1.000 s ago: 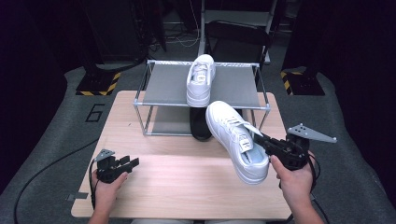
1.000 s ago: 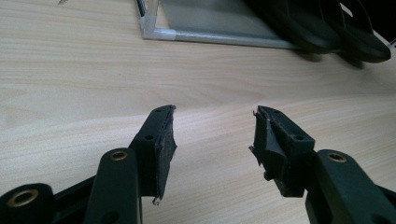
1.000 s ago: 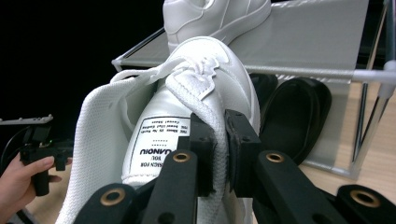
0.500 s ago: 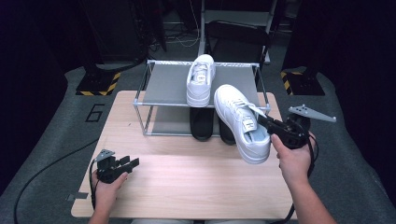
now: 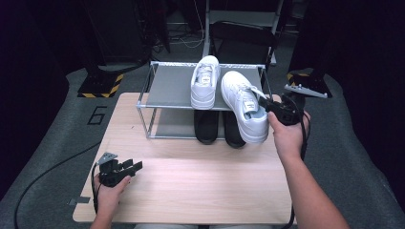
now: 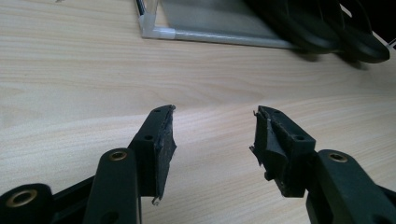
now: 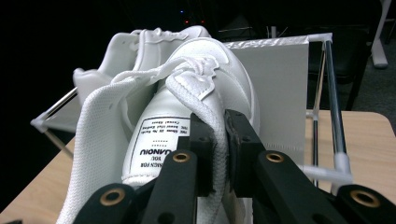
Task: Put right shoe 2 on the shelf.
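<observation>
Carried up and away from the person since a second ago: the white shoe (image 5: 246, 110), then low over the table (image 5: 191, 181) and now raised to the level of the rack (image 5: 167, 86), toe already over the top shelf. Pinched at the side of the collar between the jaws of the right gripper (image 5: 271, 107), pressed tight on the padded edge, label and laces just ahead of the tips in the right gripper view (image 7: 187, 107). Just beyond the toe and to its side, a second white shoe (image 5: 205, 82) already set on the top shelf, close alongside and perhaps touching; cannot tell which. Below the held shoe, a pair of black shoes (image 5: 219, 128) on the lower shelf. Heel hanging out past the front rail, not yet set down. Judged from this: placing step nearly done, needing a short push forward and a lowering so the sole lands flat beside its mate. Unmoved all the while, the left gripper (image 5: 128, 169) near the table's front edge, well apart from the rack, jaws spread wide with nothing between them, bare wood ahead.
</observation>
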The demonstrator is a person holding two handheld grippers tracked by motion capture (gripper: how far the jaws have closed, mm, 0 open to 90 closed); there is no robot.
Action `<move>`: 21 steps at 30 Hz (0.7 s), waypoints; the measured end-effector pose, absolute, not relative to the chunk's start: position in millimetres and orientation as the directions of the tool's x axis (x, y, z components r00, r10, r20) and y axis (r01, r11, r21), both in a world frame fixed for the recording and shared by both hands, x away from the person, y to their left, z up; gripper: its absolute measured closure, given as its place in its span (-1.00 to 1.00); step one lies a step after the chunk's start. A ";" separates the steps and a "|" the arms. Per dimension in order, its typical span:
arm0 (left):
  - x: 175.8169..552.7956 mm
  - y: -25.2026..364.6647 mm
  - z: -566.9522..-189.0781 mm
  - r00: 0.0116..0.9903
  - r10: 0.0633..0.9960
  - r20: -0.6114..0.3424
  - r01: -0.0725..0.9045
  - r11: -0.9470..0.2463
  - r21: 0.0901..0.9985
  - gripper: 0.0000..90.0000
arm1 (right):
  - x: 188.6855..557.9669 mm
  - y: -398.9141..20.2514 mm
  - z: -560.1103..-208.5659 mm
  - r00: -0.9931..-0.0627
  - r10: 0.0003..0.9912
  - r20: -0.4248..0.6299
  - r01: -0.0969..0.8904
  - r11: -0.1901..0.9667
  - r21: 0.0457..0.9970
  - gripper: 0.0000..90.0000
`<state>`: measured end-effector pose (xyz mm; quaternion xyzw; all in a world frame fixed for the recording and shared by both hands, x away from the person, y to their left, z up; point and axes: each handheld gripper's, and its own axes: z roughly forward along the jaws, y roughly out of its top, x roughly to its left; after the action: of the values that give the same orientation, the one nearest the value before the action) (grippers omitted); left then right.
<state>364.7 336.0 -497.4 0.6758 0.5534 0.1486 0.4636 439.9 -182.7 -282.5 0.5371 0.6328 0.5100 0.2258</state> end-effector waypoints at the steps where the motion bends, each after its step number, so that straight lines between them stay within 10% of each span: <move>1: 364.9 336.3 -497.0 0.348 0.885 -0.308 0.610 0.035 0.791 0.05 | 444.4 -181.5 -282.2 -0.315 0.911 0.265 0.448 -0.103 0.888 0.83; 21: 368.3 337.7 -497.2 0.359 0.878 -0.317 0.615 0.034 0.788 0.05 | 538.3 -151.6 -281.4 -0.150 0.943 0.296 0.463 -0.198 0.864 0.82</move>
<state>368.3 337.7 -497.2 0.6805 0.5483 0.1415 0.4650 538.3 -151.6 -281.4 0.6030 0.5831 0.4849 0.2473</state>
